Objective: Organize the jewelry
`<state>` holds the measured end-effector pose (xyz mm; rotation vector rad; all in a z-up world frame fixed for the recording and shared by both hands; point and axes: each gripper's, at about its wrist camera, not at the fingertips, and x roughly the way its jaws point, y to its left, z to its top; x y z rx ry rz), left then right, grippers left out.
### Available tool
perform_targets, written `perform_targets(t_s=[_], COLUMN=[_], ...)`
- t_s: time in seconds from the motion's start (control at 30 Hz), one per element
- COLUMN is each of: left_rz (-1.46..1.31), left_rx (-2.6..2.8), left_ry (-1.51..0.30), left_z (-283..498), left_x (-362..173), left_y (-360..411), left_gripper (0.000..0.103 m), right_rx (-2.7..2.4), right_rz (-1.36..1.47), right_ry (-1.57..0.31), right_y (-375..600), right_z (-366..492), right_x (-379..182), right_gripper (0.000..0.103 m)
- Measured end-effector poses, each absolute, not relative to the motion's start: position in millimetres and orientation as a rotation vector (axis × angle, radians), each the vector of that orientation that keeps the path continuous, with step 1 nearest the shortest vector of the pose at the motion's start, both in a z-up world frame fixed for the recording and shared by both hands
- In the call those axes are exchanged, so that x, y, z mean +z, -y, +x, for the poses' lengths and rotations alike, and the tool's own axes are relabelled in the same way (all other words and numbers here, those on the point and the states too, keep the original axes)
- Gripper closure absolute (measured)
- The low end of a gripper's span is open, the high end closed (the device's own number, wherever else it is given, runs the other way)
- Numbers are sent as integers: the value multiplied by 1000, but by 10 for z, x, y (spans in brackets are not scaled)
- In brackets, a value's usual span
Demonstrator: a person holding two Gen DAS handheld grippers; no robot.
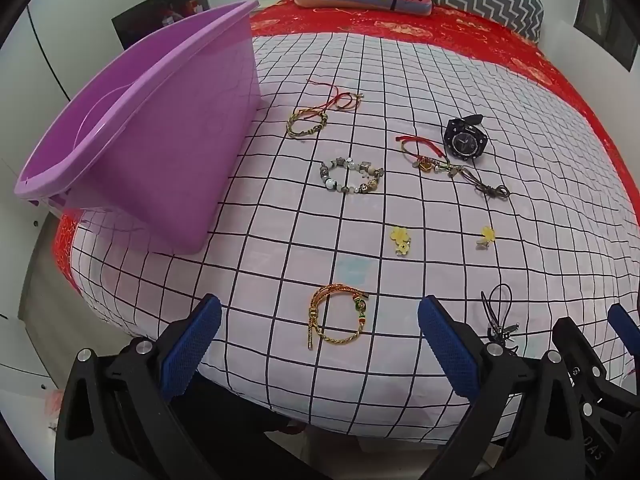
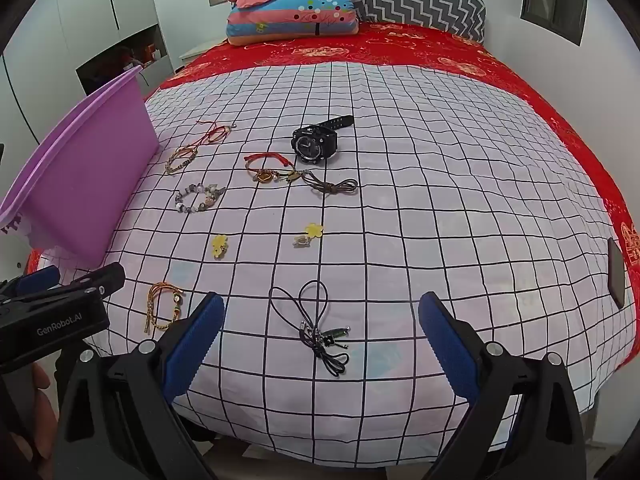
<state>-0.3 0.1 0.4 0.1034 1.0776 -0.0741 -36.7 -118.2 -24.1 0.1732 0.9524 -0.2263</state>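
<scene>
**Purple bin and loose jewelry on gridded sheet, both grippers wide**

Purple bin (image 1: pixel 160 128) at 10 o'clock on the gridded sheet (image 1: pixel 400 360), tilted, nothing seen inside. Jewelry spread flat over the sheet, all outside the bin.

Left view: left gripper (image 1: pixel 320 344) with fingers spread wide, gripping nothing. Gold bracelet (image 1: pixel 336 316) lying between the blue pads (image 1: pixel 192 348), apart from both. Bead bracelet (image 1: pixel 352 176) at 12 o'clock from it. Braided bracelet (image 1: pixel 308 120) with red cord (image 1: pixel 340 98) further up, just beside the bin. Watch (image 1: pixel 466 140) at 1 o'clock, charm bracelet (image 1: pixel 428 158) just beside it. Two yellow flowers (image 1: pixel 400 240) at mid-sheet, well apart from each other.

Right view: right gripper (image 2: pixel 320 344) likewise spread wide, holding nothing. Black cord (image 2: pixel 320 332) with small charms lying between the fingers, touching neither. Left gripper visible at 9 o'clock, gold bracelet just beside it.

Pillows (image 2: pixel 292 12) at 12 o'clock on the red cover (image 2: pixel 440 56).
</scene>
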Motion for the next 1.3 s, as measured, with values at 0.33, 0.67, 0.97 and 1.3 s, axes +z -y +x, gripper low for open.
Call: perform_targets(t_s=[0.33,0.67,0.97,1.3], left_rz=[105,102,103,104], left_rx=[-67,-62,-60,-60], left_ry=[-1079,-1085,-1085,-1086], left_z=[-16,13,10,-1], left_x=[-15,-5,-7,-15], left_y=[-41,-40,-44,-39], left_gripper=[6,6,6,6], right_rx=[-227,-228,-224,-223], right_rz=[176,175,178,178], right_ry=[-953,-953,-957,-959], right_y=[1181,1162,1164,1157], right_z=[-365,-358,-348,-335], right_x=[-244,-241,-260,-269], right_gripper=[10,10,10,10])
